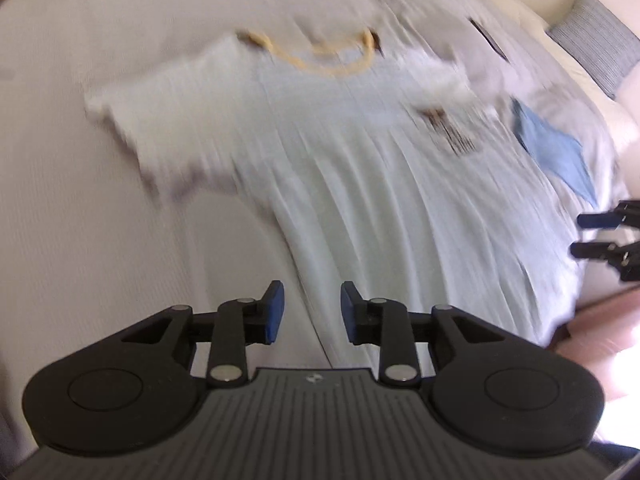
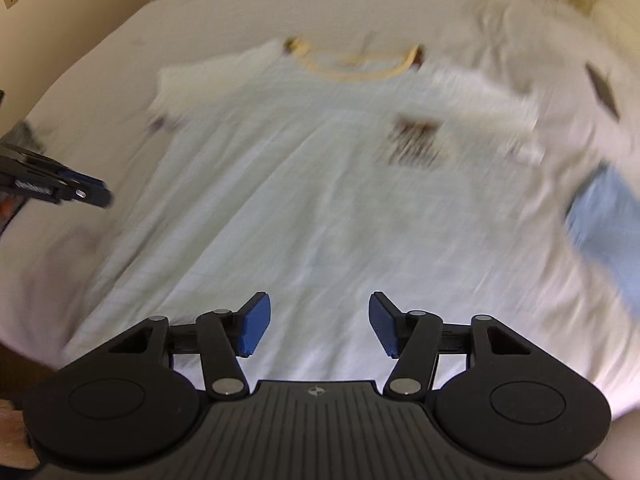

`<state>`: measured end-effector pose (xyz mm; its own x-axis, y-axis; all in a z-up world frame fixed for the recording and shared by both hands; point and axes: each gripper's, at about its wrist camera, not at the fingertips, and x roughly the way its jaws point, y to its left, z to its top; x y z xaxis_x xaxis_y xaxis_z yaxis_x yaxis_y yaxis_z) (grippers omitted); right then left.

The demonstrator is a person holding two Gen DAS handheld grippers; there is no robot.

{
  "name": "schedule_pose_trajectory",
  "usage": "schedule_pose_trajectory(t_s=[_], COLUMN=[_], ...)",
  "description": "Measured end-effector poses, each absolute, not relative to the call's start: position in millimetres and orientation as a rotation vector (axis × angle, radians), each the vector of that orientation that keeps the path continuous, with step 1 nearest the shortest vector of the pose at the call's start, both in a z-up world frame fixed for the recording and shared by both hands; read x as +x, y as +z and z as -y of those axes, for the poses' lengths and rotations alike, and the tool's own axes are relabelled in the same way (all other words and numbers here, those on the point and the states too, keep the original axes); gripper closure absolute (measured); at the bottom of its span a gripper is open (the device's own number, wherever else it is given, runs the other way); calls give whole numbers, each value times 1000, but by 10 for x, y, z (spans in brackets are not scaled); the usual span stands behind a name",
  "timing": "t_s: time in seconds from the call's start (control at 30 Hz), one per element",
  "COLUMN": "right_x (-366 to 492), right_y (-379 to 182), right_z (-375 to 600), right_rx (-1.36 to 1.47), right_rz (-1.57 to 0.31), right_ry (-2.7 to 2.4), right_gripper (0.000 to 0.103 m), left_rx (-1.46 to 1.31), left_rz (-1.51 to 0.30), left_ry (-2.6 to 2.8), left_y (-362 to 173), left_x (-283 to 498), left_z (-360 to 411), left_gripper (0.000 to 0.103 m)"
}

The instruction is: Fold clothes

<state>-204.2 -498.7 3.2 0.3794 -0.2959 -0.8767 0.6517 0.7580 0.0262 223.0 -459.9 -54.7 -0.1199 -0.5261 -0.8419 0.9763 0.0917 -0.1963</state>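
Observation:
A white T-shirt lies spread face up on the bed, blurred in both views. It has a yellow collar at the far end and a brown chest print. My left gripper hovers over the shirt's lower left edge, open, with nothing between its blue pads. My right gripper is above the shirt's lower part, open wider and also empty. Each gripper shows in the other's view: the right gripper at the right edge, the left gripper at the left edge.
The bed's pale sheet runs out to the left. A blue cloth and another pale garment lie right of the shirt. A grey pillow rests at the far right.

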Motion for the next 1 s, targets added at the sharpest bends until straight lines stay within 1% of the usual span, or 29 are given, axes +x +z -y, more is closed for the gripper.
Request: schedule_pose_trajectory(t_s=[0.13, 0.2, 0.27, 0.43, 0.47, 0.5, 0.53, 0.57, 0.6, 0.7, 0.9, 0.97, 1.0], right_x=[-1971, -1895, -1776, -1279, -1168, -1058, -956, -875, -802, -633, -446, -406, -399], right_y=[61, 13, -77, -345, -413, -484, -561, -631, -694, -840, -1052, -1107, -1117], right_z=[6019, 6595, 7145, 8187, 8331, 8466, 8572, 8660, 8739, 8936, 9262, 9321, 9352], right_rx=[287, 239, 187, 74, 47, 22, 7, -6, -22, -18, 89, 108, 132], right_rz=[-989, -975, -974, -996, -1007, -1020, -1035, -1046, -1053, -1065, -1080, -1095, -1098], right_ry=[-585, -550, -507, -374, -344, -315, -290, -269, -249, -205, -159, -134, -126], right_gripper=[46, 46, 46, 46, 45, 42, 40, 34, 33, 33, 33, 35, 45], left_rx=[686, 711, 755, 912, 931, 946, 959, 969, 979, 995, 986, 984, 985], left_rz=[-844, -803, -774, -711, -698, -684, -680, -681, -683, -723, -793, -824, -840], left_ry=[-1414, -1397, -1394, -1381, -1382, -1383, -1381, -1379, -1380, -1392, -1464, -1486, -1498], left_y=[-449, -449, -508, -772, -825, -876, -937, -998, -1056, -1223, -1452, -1504, -1522], left_x=[2464, 2521, 2562, 2650, 2666, 2679, 2703, 2739, 2778, 2888, 3052, 3083, 3104], left_z=[5378, 5780, 6188, 6979, 7084, 7176, 7267, 7346, 7419, 7608, 7843, 7883, 7897], left_gripper=[76, 73, 65, 58, 54, 53, 53, 52, 52, 52, 52, 54, 60])
